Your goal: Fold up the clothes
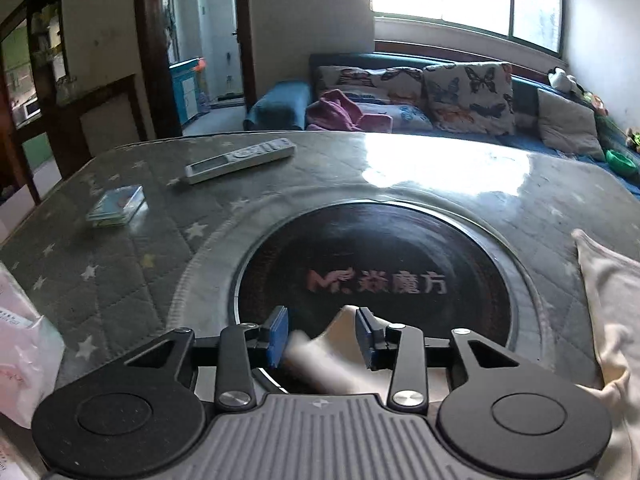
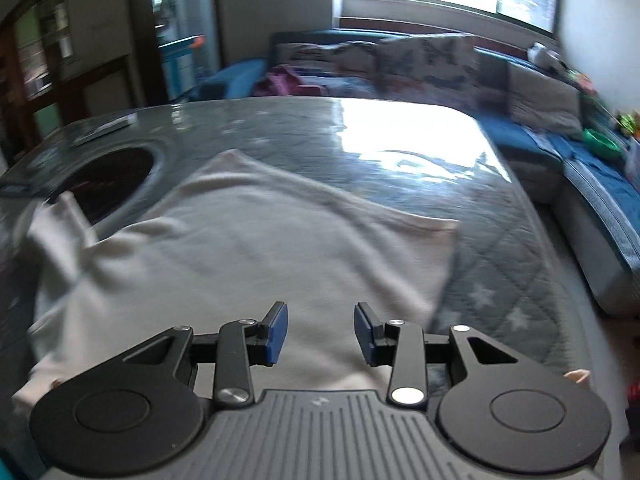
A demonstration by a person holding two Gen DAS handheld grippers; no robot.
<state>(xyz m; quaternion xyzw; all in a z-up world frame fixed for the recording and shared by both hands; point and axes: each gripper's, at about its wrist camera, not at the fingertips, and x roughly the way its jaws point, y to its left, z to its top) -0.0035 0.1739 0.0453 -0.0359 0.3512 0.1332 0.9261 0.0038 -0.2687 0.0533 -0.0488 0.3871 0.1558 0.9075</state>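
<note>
A white garment [image 2: 240, 248] lies spread on the glass-topped table [image 2: 500, 248], with one sleeve [image 2: 60, 224] reaching toward the black round disc [image 2: 108, 180]. My right gripper [image 2: 321, 312] hangs just above the garment's near part, open, with nothing between its blue pads. In the left wrist view, my left gripper [image 1: 321, 314] stands open over the disc [image 1: 380, 248]. A blurred end of white cloth [image 1: 320, 356] lies loosely between its pads, not pinched. More of the garment [image 1: 612, 300] shows at the right edge.
A white remote [image 1: 240, 160] and a small card box [image 1: 116, 204] lie on the table's far left. A pink plastic bag [image 1: 20, 340] sits at the near left. Beyond the table stands a blue sofa [image 1: 440, 96] with butterfly cushions.
</note>
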